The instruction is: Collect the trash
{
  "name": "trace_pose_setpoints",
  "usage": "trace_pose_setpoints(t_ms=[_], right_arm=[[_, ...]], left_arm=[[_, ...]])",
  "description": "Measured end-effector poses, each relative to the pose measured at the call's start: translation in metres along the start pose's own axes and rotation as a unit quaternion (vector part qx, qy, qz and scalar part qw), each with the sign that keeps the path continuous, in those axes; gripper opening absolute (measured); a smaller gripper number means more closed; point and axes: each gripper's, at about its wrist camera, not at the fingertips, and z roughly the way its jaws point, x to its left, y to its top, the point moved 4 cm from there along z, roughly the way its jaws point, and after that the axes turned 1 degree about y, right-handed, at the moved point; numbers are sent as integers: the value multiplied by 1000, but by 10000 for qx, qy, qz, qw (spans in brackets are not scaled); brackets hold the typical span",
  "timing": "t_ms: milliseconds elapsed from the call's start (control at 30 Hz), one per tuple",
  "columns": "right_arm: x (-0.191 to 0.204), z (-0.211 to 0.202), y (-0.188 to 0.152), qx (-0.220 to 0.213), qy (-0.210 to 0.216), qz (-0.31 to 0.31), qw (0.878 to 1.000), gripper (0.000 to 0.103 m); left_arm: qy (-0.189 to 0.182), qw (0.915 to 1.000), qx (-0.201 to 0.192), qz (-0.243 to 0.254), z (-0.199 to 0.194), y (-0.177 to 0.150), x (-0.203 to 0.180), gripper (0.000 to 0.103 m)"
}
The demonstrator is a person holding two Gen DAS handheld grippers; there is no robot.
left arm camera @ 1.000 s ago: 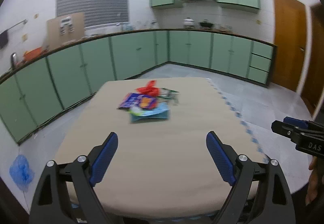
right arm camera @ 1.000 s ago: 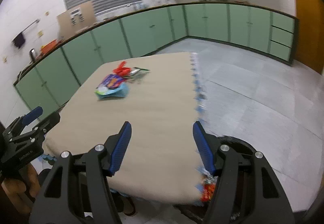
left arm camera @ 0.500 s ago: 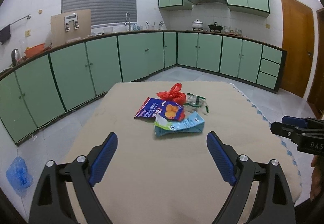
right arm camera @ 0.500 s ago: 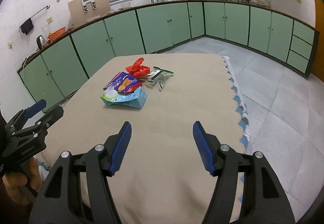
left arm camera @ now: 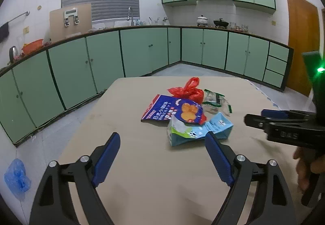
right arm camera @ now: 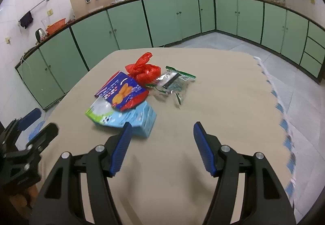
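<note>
A small pile of trash lies on the beige table (left arm camera: 154, 174): a light blue carton (left arm camera: 200, 130) (right arm camera: 130, 117), a blue and red snack bag (left arm camera: 172, 111) (right arm camera: 124, 90), a red plastic bag (left arm camera: 187, 88) (right arm camera: 145, 69) and a clear green-edged wrapper (left arm camera: 216, 101) (right arm camera: 175, 80). My left gripper (left arm camera: 162, 141) is open and empty just short of the carton. My right gripper (right arm camera: 161, 131) is open and empty, its left finger (right arm camera: 121, 143) near the carton's front corner. The right gripper also shows at the right of the left wrist view (left arm camera: 284, 127); the left one at the left of the right wrist view (right arm camera: 24, 139).
The table's right edge has a blue-patterned fringe (right arm camera: 284, 123). Green cabinets (left arm camera: 142, 50) line the far walls. A blue plastic bag (left arm camera: 17, 176) lies on the floor left of the table. A wooden door (left arm camera: 300, 46) is at right.
Both grippers have moved forward over the table toward the trash pile, which now looks larger and closer. Both stay open.
</note>
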Motion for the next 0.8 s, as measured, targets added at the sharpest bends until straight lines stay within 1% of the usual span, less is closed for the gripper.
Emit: trace_pose_setpoints(t_ms=[167,233,367,500,533,667,700,800], right_arm=[[-2,27,10,189,2,17,9998,62],[-1,35,9,331,-124,-31,9994,61],[1,39,4,433,-45,-29,9990,61],[12,35,-1,442,278,-241,9983,61],[16,35,-3,479,412,-276,9976,60],[26,36,-6,573,939,-298,9935,53],[29,36,-6,565,1013,-327,9927,51],[37,31,-6,542,1226,-445,9900,49]], left_arm=[[35,10000,25,-59,6,1,8,84],[46,10000,31,-65,9,1,9,84],[29,9999,37,-119,7,1,12,84],[40,9999,0,-128,3,1,12,84],[44,9999,-7,-144,2,1,13,84],[77,9999,-9,-151,-2,1,13,84],[91,9998,-15,-156,-3,1,14,84],[145,9997,-22,-192,-9,-1,19,85]])
